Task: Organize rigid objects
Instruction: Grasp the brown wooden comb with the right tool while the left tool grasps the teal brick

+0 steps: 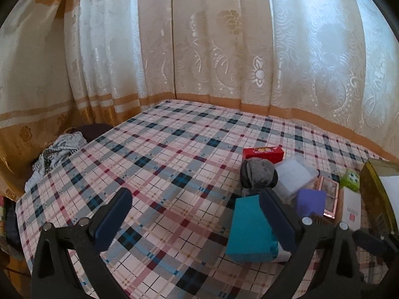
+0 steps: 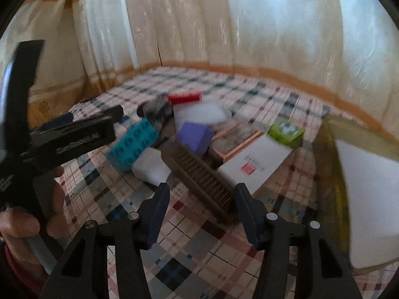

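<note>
A pile of objects lies on the plaid cloth: a teal toy brick (image 2: 133,144) (image 1: 249,229), a purple block (image 2: 195,135) (image 1: 311,200), a brown comb (image 2: 202,177), a red box (image 2: 184,98) (image 1: 263,153), a clear plastic box (image 1: 295,175), a grey sock ball (image 1: 258,174), a green box (image 2: 285,130), a white box (image 2: 254,165) and a framed picture (image 2: 237,138). My right gripper (image 2: 202,194) is open, its fingers on either side of the comb's near end. My left gripper (image 1: 197,199) is open and empty, left of the pile; it also shows in the right wrist view (image 2: 74,134).
A large open box with a white lining (image 2: 369,199) stands at the right. Patterned curtains (image 1: 199,37) hang behind the bed. Crumpled clothes (image 1: 59,152) lie off the bed's left edge. The plaid cloth (image 1: 162,162) stretches bare to the left of the pile.
</note>
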